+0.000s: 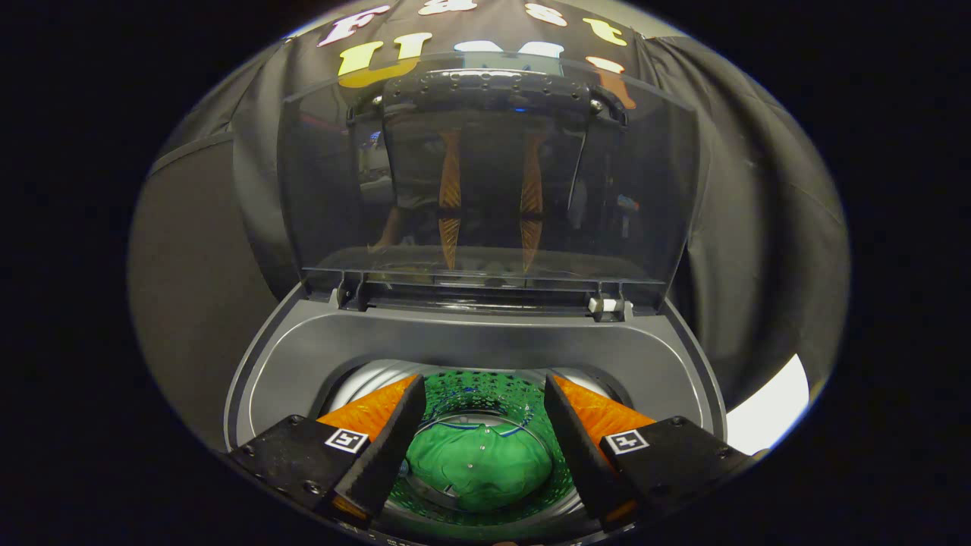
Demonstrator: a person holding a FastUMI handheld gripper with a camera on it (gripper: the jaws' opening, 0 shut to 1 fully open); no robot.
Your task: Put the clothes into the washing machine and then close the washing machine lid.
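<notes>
Tongs of the gripper [479, 425] hang open over the drum, holding nothing. From left finger across to right finger, the green cloth [478, 464] lies between them, down in the washing machine [470, 337]. I judge loading is done; next, reach far up to the raised transparent lid [485, 167] and pull it down.

We saw a black cloth wall [758, 227] hanging in soft folds behind and to both sides, closing the booth. On the left, a flatter dark grey panel [190, 303] stood beside the cloth, with a seam running across its upper part. Low on the right, a bright white patch [766, 413] glared where light struck below the cloth's edge.
</notes>
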